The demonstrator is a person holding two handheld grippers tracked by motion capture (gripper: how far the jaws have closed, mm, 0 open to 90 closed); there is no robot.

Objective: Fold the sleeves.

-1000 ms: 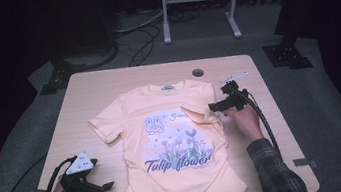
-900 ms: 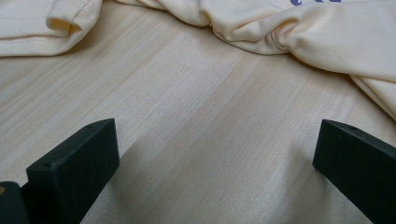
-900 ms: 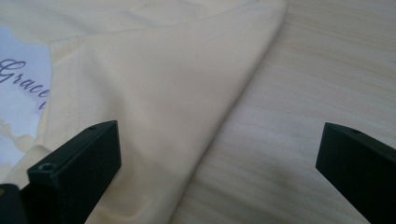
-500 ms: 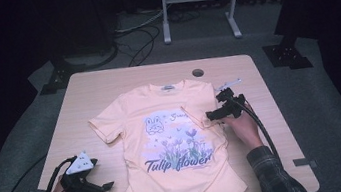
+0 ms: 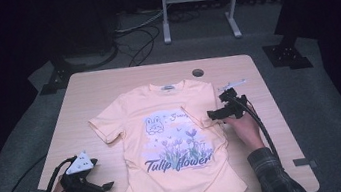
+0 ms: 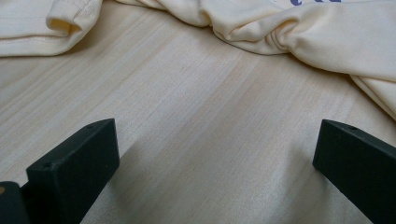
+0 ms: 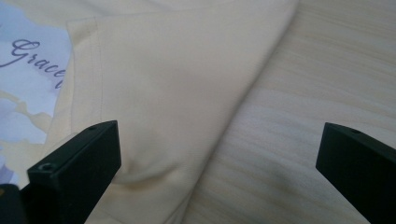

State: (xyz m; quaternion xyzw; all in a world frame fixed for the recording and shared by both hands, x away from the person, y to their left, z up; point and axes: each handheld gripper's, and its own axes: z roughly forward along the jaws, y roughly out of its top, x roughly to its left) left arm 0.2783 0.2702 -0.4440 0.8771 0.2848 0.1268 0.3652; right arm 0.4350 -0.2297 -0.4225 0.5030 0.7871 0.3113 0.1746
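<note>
On table (image 5: 106, 85) | T-shirt (image 5: 175, 146) between tongs | right tongs (image 5: 214, 115) over folded sleeve (image 7: 159, 93)

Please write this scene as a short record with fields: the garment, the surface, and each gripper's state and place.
garment: pale yellow T-shirt, print side up, one sleeve folded inward
surface: light wooden table
left gripper: open, on bare wood near the shirt's lower side edge
right gripper: open, at the folded sleeve
holding: nothing in either gripper
</note>
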